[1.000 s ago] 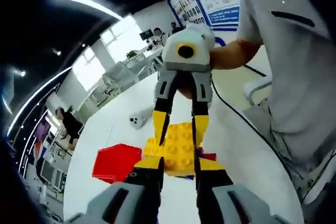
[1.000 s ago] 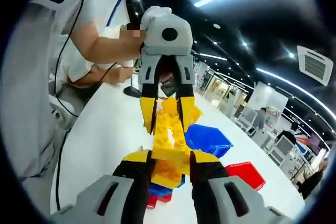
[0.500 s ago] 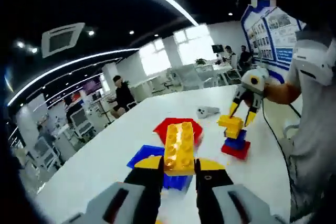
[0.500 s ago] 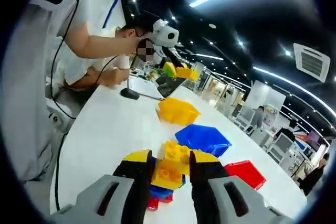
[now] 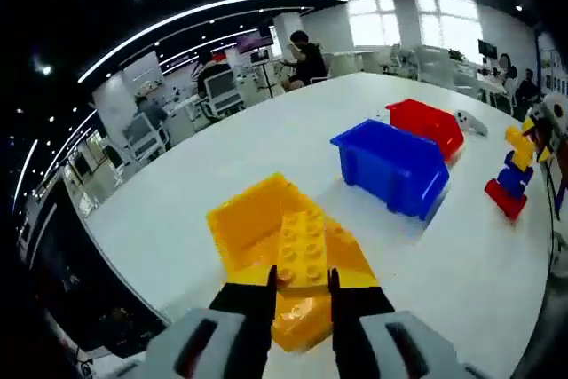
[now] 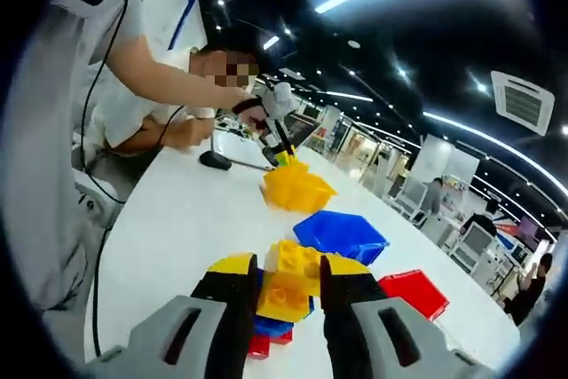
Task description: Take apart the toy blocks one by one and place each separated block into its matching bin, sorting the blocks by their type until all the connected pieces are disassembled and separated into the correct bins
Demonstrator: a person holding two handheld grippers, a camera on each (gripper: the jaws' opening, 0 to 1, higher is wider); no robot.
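In the left gripper view my left gripper (image 5: 302, 280) is shut on a long yellow block (image 5: 302, 250), held just above the yellow bin (image 5: 253, 219). In the right gripper view my right gripper (image 6: 286, 277) is shut on the top yellow block (image 6: 288, 280) of a stack with blue (image 6: 266, 324) and red (image 6: 262, 342) blocks below it, resting on the white table (image 6: 177, 219). That stack (image 5: 513, 175) also appears far right in the left gripper view. The left gripper (image 6: 286, 155) shows far off over the yellow bin (image 6: 297, 188).
A blue bin (image 5: 390, 164) and a red bin (image 5: 428, 124) stand in a row past the yellow one; blue bin (image 6: 342, 235) and red bin (image 6: 417, 293) lie right of the stack. A person's arm (image 6: 169, 77) reaches over the table. A white controller (image 5: 470, 120) lies near the red bin.
The yellow block came off the stack in my left gripper, which carried it away over the table to the yellow bin. My right gripper stayed shut on the remaining stack.
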